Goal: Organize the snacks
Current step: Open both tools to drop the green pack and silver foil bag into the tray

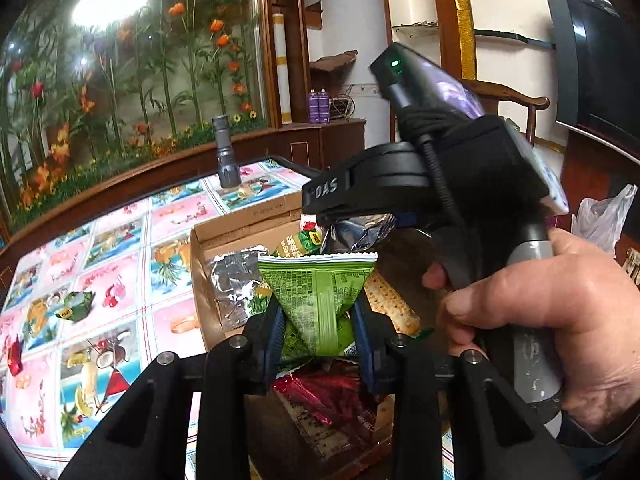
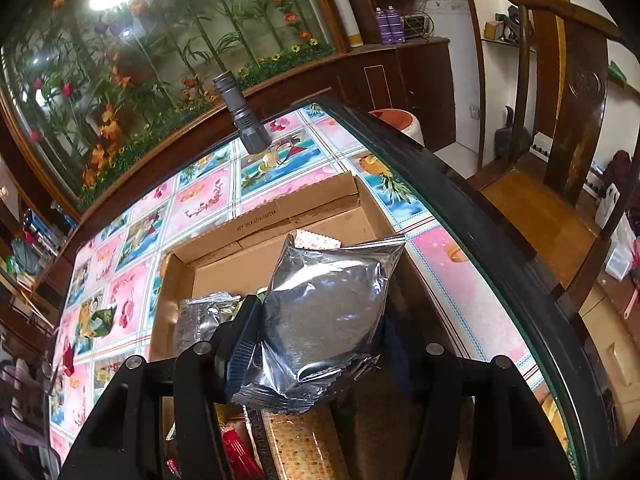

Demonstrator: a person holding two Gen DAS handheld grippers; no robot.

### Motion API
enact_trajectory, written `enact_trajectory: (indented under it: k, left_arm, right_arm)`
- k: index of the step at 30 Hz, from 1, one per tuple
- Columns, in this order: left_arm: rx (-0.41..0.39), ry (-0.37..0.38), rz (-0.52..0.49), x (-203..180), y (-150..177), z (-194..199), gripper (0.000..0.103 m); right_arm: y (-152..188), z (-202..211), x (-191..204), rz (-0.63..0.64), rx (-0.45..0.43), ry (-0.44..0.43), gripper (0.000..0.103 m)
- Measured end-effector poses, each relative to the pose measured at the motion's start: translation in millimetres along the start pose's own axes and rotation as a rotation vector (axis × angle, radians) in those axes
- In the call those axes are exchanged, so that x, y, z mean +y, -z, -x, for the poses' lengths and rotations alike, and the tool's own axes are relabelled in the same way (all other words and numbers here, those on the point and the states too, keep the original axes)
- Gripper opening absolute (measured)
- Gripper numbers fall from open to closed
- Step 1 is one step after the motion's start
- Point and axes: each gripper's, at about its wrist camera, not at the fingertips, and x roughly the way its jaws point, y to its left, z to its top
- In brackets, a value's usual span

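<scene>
Both packets held above the open cardboard box point(image 2: 256, 240), evidently so that each can be dropped in beside the snacks already gathered there. Left gripper point(image 1: 318, 322) with fingers point(image 1: 272, 332) pinched tight on the lower part of a green snack packet point(image 1: 320, 300), crimped seal upward, the narrow waist squeezed so the packet cannot slip while carried. Right gripper point(image 2: 316, 340) with fingers point(image 2: 242, 340) about halfway apart and clamped on a puffy silver foil packet point(image 2: 328, 304), the wider spread suiting its bulk; in the left wrist view seen gripped by a person's hand point(image 1: 560, 340) on the grey handle. Inside the box: another silver packet point(image 2: 204, 316), a cracker pack point(image 2: 304, 452) and a red wrapper point(image 1: 332, 396), hence probably the collecting place. Left out on the patterned tabletop point(image 2: 208, 200): a small green-and-yellow packet point(image 1: 72, 306) and a red sweet point(image 1: 14, 354), well apart from the box, likely next to be fetched. Grey flashlight point(image 2: 240, 116) upright at the far edge, no part of the job
</scene>
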Motion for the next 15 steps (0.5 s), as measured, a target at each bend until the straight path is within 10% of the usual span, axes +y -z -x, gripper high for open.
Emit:
enact_trajectory:
  k: [15]
  left_arm:
    - [-0.007, -0.006, -0.012, 0.3, 2.2, 1.0, 0.035]
  right_arm:
    - [2.6, -3.4, 8.0, 0.042, 0.013, 0.034, 0.063]
